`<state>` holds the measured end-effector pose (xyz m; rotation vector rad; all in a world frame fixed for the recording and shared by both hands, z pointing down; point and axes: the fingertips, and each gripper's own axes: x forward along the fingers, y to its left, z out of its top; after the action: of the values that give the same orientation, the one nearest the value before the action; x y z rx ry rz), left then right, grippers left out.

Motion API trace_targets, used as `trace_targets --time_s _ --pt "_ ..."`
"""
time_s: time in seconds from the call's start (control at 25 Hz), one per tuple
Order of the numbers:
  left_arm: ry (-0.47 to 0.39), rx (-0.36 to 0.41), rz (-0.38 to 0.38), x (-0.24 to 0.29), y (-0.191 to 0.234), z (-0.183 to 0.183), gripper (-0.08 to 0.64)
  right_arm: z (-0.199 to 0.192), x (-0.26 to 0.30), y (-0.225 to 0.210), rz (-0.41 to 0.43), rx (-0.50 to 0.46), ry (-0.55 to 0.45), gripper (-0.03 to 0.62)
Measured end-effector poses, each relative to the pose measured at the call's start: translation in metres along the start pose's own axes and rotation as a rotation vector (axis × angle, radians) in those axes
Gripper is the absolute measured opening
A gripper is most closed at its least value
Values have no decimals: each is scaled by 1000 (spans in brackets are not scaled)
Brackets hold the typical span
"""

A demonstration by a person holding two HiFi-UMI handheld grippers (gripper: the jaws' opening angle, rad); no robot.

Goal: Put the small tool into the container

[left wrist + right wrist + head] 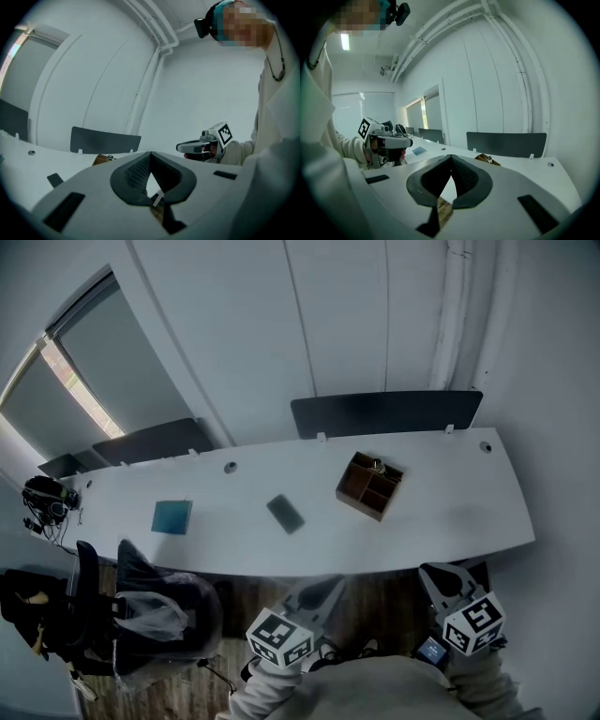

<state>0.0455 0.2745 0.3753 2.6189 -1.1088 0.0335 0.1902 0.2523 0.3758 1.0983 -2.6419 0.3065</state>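
Observation:
A brown wooden container (370,486) with compartments stands on the white table (450,512), right of centre; it also shows in the left gripper view (104,159) and the right gripper view (487,159). A small dark flat tool (285,513) lies on the table to its left, and a dark slab (55,179) shows low in the left gripper view. My left gripper (328,585) and right gripper (433,571) hang before the table's near edge, apart from both things. Each gripper's jaws meet at the tips, left (150,157) and right (451,159), with nothing between them.
A teal square pad (172,517) lies on the table's left part. Dark screens (386,412) line the far edge. An office chair with plastic wrap (155,610) stands at the near left, over wooden floor. A small metallic item (378,465) sits at the container's far rim.

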Motion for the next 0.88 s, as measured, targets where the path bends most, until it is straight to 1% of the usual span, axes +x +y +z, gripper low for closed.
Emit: trace_targets --time_s 0.16,0.28,0.44,0.56,0.68,0.8,0.88 --pt "-7 30 -16 17 -10 8 2 0 -11 -17 -15 -8 -9 21" --pt "-9 43 -27 32 -18 10 2 -3 -23 -30 -27 10 -23 21" --pt "-9 65 -57 53 -39 8 2 -7 -38 -40 -3 20 -38 21" --pt "5 82 -71 59 -49 3 2 -12 -49 -47 -1 46 -49 21" --pt "3 96 -43 57 -39 8 2 -17 -50 -55 0 59 -47 21" --pt "-23 90 -5 47 -20 21 2 -14 -45 -56 3 59 -53 21" --pt "-38 80 12 45 -9 24 2 -11 -38 -55 -3 52 -60 21"
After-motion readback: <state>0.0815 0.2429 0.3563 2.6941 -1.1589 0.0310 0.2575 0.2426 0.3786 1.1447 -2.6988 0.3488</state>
